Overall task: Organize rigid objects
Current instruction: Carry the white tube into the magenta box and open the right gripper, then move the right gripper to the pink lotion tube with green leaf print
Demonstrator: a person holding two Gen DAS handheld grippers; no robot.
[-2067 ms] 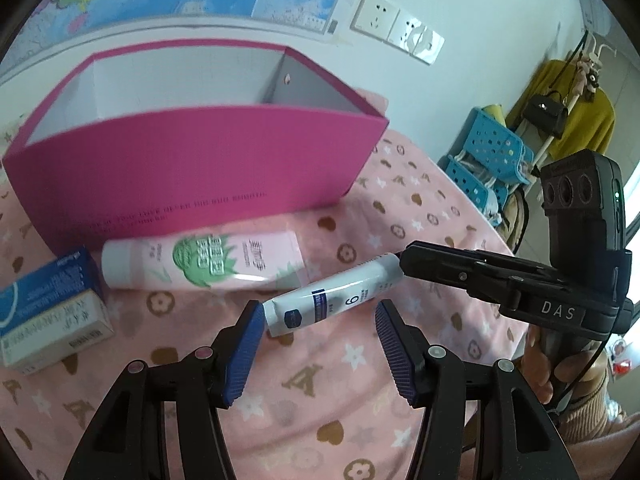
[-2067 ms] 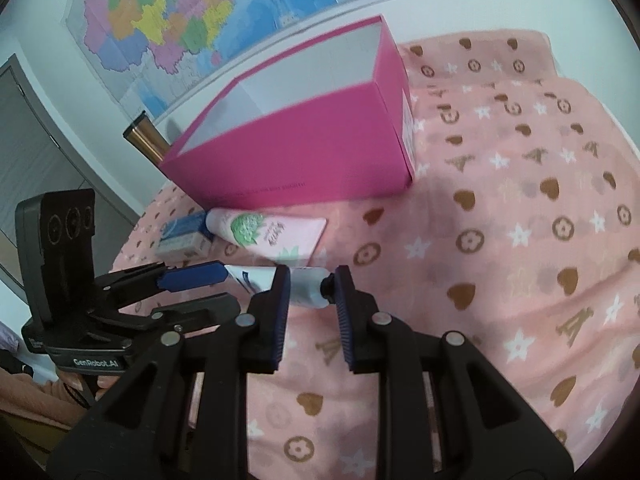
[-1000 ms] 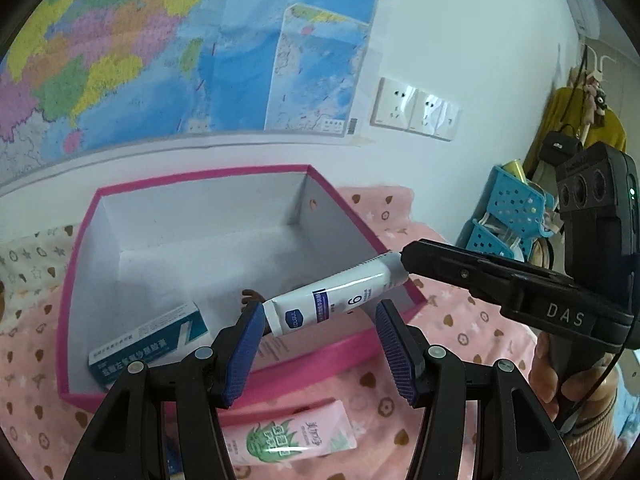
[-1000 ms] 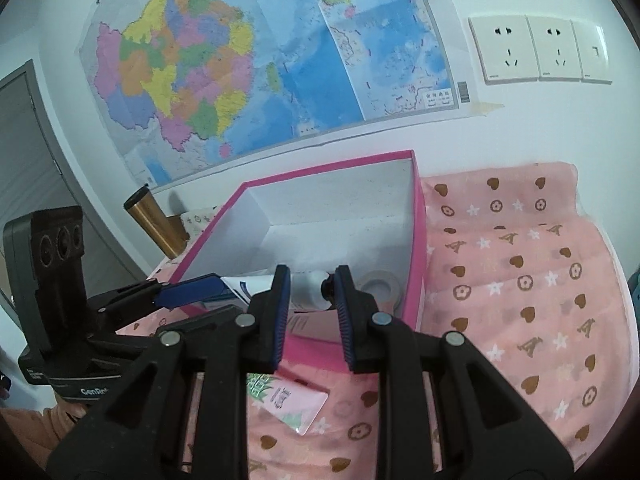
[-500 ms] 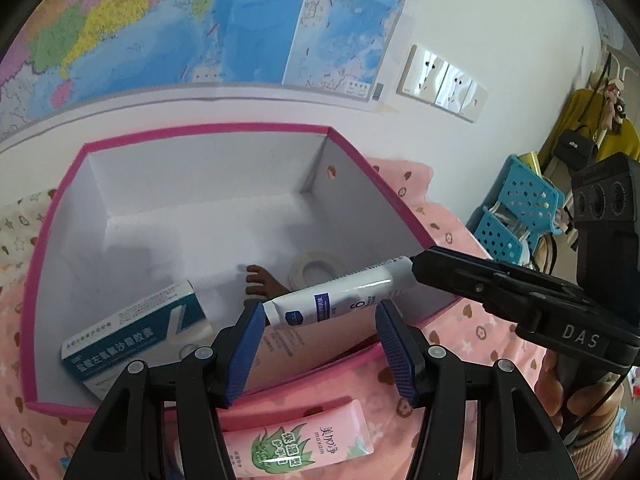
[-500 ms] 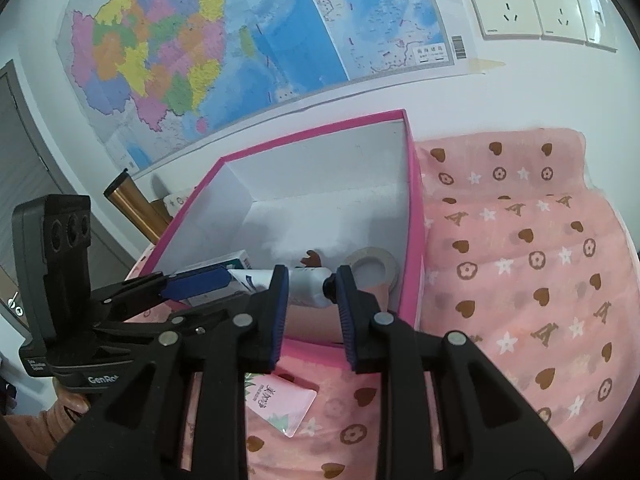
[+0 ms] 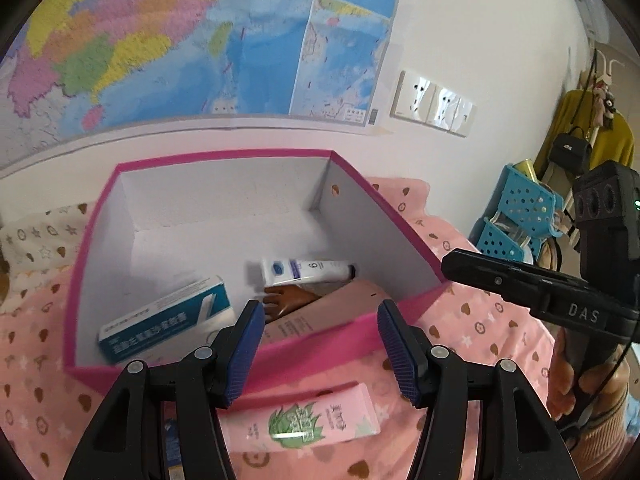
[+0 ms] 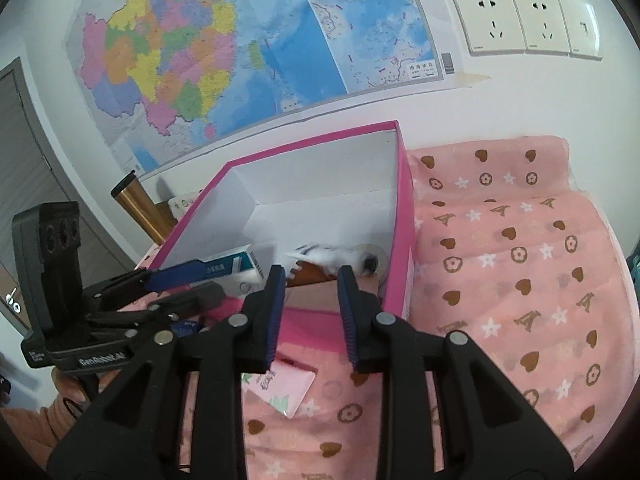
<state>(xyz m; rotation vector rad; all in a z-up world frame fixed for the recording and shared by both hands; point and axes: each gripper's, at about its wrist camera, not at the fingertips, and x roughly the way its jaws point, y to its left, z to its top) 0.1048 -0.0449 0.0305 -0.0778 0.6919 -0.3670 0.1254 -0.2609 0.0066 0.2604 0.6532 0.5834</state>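
**A:** What's the setting?

**B:** A surface draped in a pink cloth (image 8: 520, 264) printed with hearts, stars and flowers, pushed against a white wall. A coloured wall map (image 7: 192, 36) hangs at twelve o'clock in both wrist views, with a row of wall sockets (image 8: 528, 22) at its right. From the left wrist, blue perforated baskets (image 7: 520, 216) and a yellow garment (image 7: 616, 140) on a rack sit at three o'clock.

**A:** And the task's things?

**B:** An open pink box (image 7: 100, 216) with white inner walls stands mid-cloth. Inside it lies the white tube (image 7: 308, 270), on its side, toward the box's right wall; in the right wrist view it is blurred. Around it: a blue-and-white carton (image 7: 168, 320) at nine o'clock of the tube, a small brown toy hand (image 7: 288, 296) just below it, a tan box (image 7: 328, 312) against the near wall, and a tape roll (image 8: 376, 260) near the right wall.

**A:** Anything outside?

**B:** A pink aloe-print tube (image 7: 304, 420) lies on the cloth just before the box's near wall, at six o'clock.

**A:** The grippers?

**B:** The left gripper (image 7: 320, 344) hangs over the near wall, jaws apart, empty. The right gripper (image 8: 312, 308) has just been spreading its jaws; nothing sits between them.
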